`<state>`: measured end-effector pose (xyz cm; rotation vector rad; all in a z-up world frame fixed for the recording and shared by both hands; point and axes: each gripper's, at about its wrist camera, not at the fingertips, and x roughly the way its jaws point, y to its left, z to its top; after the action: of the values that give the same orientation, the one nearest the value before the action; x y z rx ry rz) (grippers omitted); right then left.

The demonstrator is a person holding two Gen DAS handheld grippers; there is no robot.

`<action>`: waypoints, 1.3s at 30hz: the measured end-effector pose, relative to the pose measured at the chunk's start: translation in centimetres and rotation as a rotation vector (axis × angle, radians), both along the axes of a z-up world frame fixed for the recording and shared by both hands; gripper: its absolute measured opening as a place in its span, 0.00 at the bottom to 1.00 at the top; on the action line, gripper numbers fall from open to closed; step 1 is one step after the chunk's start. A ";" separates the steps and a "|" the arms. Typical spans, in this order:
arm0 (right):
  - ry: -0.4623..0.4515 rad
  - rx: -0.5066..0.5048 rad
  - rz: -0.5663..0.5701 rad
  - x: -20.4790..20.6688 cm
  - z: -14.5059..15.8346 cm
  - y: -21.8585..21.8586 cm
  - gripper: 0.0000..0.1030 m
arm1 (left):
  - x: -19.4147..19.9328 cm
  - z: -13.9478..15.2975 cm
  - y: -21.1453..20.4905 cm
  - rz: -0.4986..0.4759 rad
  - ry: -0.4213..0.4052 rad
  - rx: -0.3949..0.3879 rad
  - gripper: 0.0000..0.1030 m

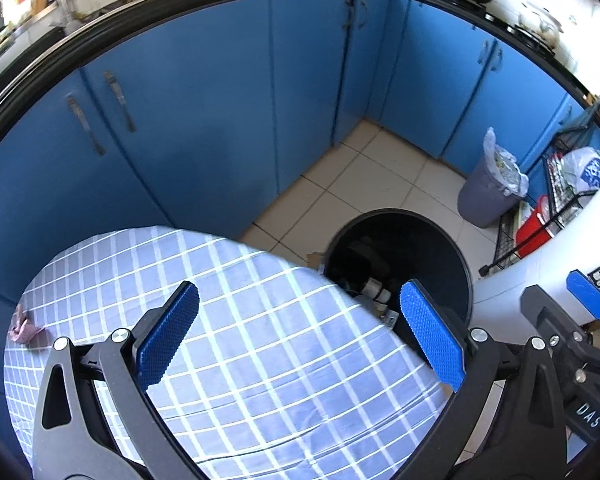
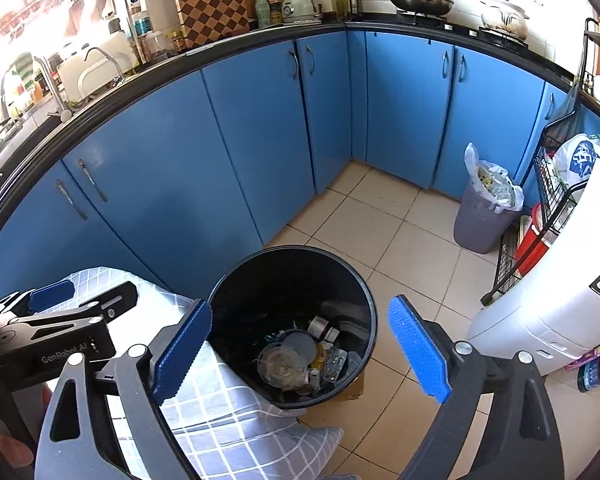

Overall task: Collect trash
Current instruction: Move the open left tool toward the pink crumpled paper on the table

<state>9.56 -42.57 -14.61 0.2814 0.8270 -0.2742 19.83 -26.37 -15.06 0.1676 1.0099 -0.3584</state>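
A black trash bin (image 2: 364, 300) stands on the tiled floor beside a table with a blue checked cloth (image 1: 240, 320); it also shows in the left wrist view (image 1: 456, 248). Inside lie a bottle (image 2: 320, 326), a round lid (image 2: 296, 344) and wrappers. A crumpled pink scrap (image 1: 24, 328) lies on the cloth at the far left. My left gripper (image 1: 300, 336) is open and empty above the cloth. My right gripper (image 2: 300, 348) is open and empty above the bin. The left gripper body (image 2: 52, 332) shows in the right wrist view.
Blue cabinets (image 2: 260, 140) run along the back under a black counter. A grey bin (image 2: 484, 216) with a full white bag stands by the right cabinets. A black wire rack (image 2: 548, 216) and a white appliance (image 2: 560, 300) stand at right.
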 end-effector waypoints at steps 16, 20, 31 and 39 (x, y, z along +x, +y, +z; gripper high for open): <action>0.014 -0.024 0.098 1.2 -0.3 8.6 0.85 | 0.6 -1.2 15.0 0.291 -0.032 0.052 0.96; 0.013 -0.031 0.143 2.3 -0.3 11.9 0.85 | 0.8 -1.4 18.7 0.341 -0.037 0.064 0.96; 0.030 -0.042 0.215 4.7 -1.7 18.4 0.85 | 3.0 -3.4 27.2 0.394 -0.040 0.090 0.96; 0.031 -0.038 0.208 5.1 -2.9 19.7 0.85 | 4.6 -6.0 29.2 0.392 -0.022 0.104 0.84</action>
<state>14.70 -22.89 -17.50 0.1542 0.8736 -0.0993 24.48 2.80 -21.06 0.0642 1.0142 0.0534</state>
